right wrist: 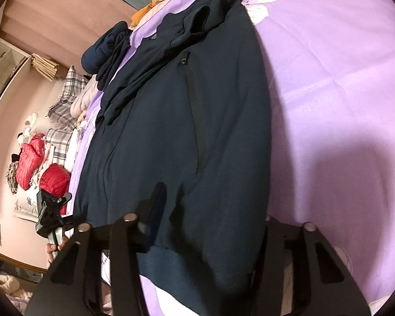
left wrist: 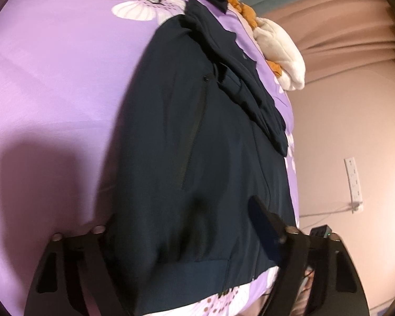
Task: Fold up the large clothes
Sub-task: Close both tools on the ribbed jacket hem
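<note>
Jacket (left wrist: 197,158), dark navy, lies spread flat on a purple bedsheet (left wrist: 52,92) printed with white flowers, its ribbed hem at the near edge of the bed and its hood or collar end at the far side. A black pocket zip (left wrist: 194,129) runs down its front. One sleeve lies folded in across the body on the left wrist view's right side.

Both tongs are low over the hem. The left gripper (left wrist: 187,226) has the hem corner bunched up between its two fingers; one finger (left wrist: 266,218) lies on the cloth, but whether the pair is actually squeezing the cloth I cannot tell. The right gripper (right wrist: 168,192) has its fingers close together with a ridge of the jacket's cloth pinched up between them, just above the hem band.

Farther off, a second dark garment (right wrist: 102,50) sits bundled near the far left of the bed. Beyond it lie a white and orange soft toy (left wrist: 279,50), checked pillows (right wrist: 65,100) and red padded jackets (right wrist: 39,163). A white socket strip (left wrist: 354,179) hangs on the pink wall.
</note>
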`<action>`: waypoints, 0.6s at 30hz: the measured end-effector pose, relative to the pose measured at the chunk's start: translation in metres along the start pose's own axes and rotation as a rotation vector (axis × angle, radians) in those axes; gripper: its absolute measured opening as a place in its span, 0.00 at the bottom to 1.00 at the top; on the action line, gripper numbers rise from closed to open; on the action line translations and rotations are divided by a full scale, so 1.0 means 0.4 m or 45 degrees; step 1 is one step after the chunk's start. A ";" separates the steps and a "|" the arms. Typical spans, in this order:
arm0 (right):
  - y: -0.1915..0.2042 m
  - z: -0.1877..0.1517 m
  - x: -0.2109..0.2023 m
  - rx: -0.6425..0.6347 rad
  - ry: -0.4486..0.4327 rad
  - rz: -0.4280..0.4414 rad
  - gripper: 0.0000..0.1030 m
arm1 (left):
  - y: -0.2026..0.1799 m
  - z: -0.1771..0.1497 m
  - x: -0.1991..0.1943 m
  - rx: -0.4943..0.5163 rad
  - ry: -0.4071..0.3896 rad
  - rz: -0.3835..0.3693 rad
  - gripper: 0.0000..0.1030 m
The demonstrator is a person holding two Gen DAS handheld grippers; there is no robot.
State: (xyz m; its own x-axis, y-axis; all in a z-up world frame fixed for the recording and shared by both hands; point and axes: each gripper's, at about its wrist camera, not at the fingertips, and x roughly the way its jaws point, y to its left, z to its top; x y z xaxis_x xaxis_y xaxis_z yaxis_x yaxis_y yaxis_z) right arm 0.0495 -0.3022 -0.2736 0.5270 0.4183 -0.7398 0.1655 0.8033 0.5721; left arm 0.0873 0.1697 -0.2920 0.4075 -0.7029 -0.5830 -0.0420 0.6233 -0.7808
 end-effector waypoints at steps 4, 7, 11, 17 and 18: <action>-0.007 -0.003 -0.005 0.002 -0.014 -0.031 0.30 | 0.017 0.005 -0.009 -0.027 -0.003 0.027 0.50; -0.004 -0.005 -0.008 0.000 -0.022 -0.040 0.25 | 0.023 0.004 -0.013 -0.039 -0.011 0.055 0.38; 0.012 -0.005 -0.011 -0.026 -0.033 -0.058 0.19 | 0.013 0.001 -0.009 -0.021 -0.016 0.134 0.20; 0.032 -0.001 -0.024 -0.050 -0.062 -0.044 0.15 | -0.006 0.004 -0.017 0.018 -0.040 0.125 0.10; 0.036 0.001 -0.025 -0.053 -0.066 -0.038 0.15 | -0.012 0.006 -0.021 0.027 -0.050 0.110 0.08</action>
State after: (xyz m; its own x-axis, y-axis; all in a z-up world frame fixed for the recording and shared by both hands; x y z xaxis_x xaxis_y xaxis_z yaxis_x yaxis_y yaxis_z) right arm 0.0469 -0.2950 -0.2577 0.5647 0.3723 -0.7366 0.1478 0.8325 0.5340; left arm 0.0864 0.1735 -0.2826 0.4384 -0.6327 -0.6383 -0.0591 0.6884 -0.7230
